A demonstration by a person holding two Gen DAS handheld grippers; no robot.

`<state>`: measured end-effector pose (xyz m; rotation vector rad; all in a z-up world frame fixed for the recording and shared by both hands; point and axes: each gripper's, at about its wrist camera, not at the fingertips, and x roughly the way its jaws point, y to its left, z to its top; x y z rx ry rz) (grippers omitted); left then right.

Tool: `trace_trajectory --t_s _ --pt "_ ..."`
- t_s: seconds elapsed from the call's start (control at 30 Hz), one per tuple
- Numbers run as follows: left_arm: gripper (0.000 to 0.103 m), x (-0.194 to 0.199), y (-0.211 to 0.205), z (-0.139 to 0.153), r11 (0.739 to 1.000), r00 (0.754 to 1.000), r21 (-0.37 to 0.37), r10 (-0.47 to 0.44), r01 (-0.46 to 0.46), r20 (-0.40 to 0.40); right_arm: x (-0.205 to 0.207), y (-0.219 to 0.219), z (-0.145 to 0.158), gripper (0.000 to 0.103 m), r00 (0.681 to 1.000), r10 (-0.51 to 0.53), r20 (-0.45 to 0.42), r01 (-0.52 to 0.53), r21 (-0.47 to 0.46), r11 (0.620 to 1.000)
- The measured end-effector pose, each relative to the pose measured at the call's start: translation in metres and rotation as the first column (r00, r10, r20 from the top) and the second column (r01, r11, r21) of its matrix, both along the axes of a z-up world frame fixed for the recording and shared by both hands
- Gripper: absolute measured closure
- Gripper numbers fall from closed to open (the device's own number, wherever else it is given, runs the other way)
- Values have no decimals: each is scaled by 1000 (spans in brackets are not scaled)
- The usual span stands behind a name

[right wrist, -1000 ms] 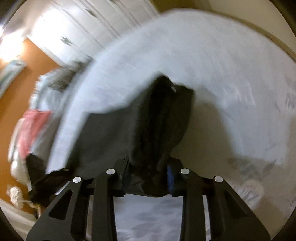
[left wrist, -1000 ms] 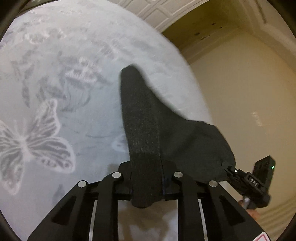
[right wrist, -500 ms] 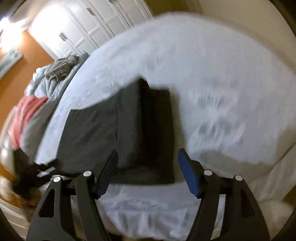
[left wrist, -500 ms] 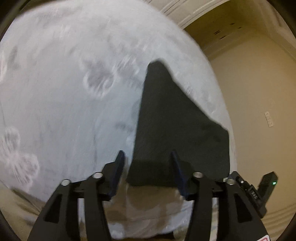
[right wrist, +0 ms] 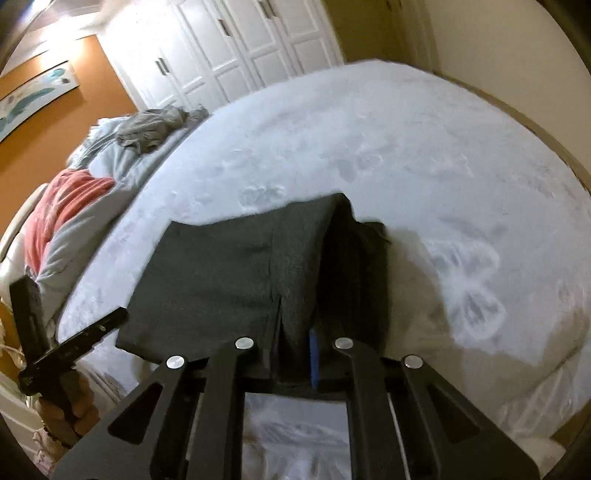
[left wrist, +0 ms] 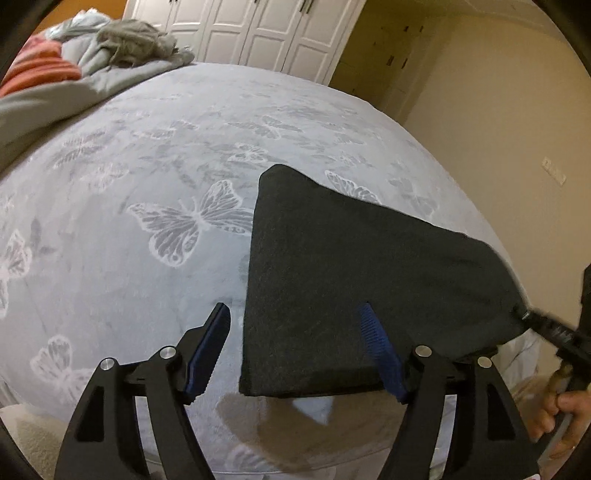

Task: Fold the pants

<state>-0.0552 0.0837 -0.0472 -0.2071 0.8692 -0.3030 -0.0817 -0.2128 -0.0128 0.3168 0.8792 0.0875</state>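
1. Charcoal-grey pants [left wrist: 354, 280], folded into a flat wedge, lie on a pale grey bedspread [left wrist: 147, 155] printed with white butterflies, near the bed's front edge at about 5 o'clock in the left wrist view.
2. The left tool [left wrist: 299, 350] hangs over the near-left corner of the fold, its blue-padded fingers [left wrist: 210, 350] spread and widening; fabric lies below the gap, but neither pad presses on it.
3. The right tool [right wrist: 295, 350] has its fingers drawn close and closing, pinching a raised ridge of the pants [right wrist: 295, 280] at 6 o'clock in its own view, a blue pad [right wrist: 314, 354] showing against the cloth.
4. At 4 o'clock in the left view, a person's hand [left wrist: 565, 417] grips the other tool's handle.
5. A heap of grey and coral laundry [left wrist: 74, 59] sits at 11 o'clock, before white panelled wardrobe doors [left wrist: 258, 33].
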Motion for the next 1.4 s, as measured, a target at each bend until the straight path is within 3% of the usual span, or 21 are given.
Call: trace_trajectory --t_s 0.07,0.1,0.13,0.17,0.23,0.4,0.43,0.53,0.63,0.7,0.73,0.77,0.93,1.03,1.1,1.17,1.23,1.33,1.4 --pt "33 5 -4 -2 1000 1000 10 -5 6 -10 7 -6 -36 82 996 -7 -89 7 5 1000" --pt "33 3 -4 -2 1000 1000 7 -4 5 -14 3 -9 -36 80 998 -19 -64 22 47 999" --pt "29 3 -2 -2 1000 1000 4 4 -4 -15 -2 -13 -31 69 998 -38 -54 42 83 996" --pt "27 3 1 -3 1000 1000 0 20 -20 -15 -5 -15 -25 56 997 -68 -46 71 68 995" --pt "25 -3 6 -1 999 999 -9 39 -39 -15 -12 -17 -13 41 993 -119 -6 119 24 993" --pt "25 -2 7 -4 998 998 2 57 -57 -33 -2 -15 -9 35 994 -106 -12 106 17 994" --pt "25 -3 6 -4 998 998 16 60 -60 -27 2 -13 -5 35 994 -111 18 111 6 994" --pt "25 -5 -3 -3 996 999 73 53 -53 4 22 -8 10 35 994 -56 92 62 -69 996" --pt "25 -7 -11 -3 992 999 120 31 -33 24 63 -3 12 35 998 -26 58 35 -154 987" --pt "25 -8 -16 -3 987 999 157 22 -28 40 89 1 -3 52 1000 6 -5 -7 -161 987" --pt "24 -8 -17 -3 985 999 170 21 -28 45 96 4 -11 83 998 44 -37 -49 -133 990" --pt "24 -8 -18 -4 983 999 183 19 -27 47 99 6 -13 93 997 56 -44 -61 -115 992" --pt "24 -3 -19 -9 981 1000 192 18 -22 24 82 0 15 96 996 21 89 -12 -98 995" --pt "24 2 -17 -11 986 1000 168 15 -16 5 102 -2 -26 85 998 34 -61 -43 -158 986" --pt "24 2 -14 -11 989 1000 148 13 -13 -5 92 -8 -27 71 1000 -6 -26 3 -119 993" --pt "22 2 -5 -10 996 1000 92 18 -16 -20 70 -12 -11 22 997 -74 3 74 -121 990" --pt "18 3 7 -10 999 999 18 32 -31 -32 46 -18 -4 20 993 -104 54 108 -89 990" --pt "18 15 24 -20 990 991 -128 45 -62 -129 20 -24 -17 20 996 -86 -17 86 -14 996" --pt "18 25 31 -36 965 972 -247 25 -85 -235 9 -27 -33 20 994 -82 -68 89 94 992"
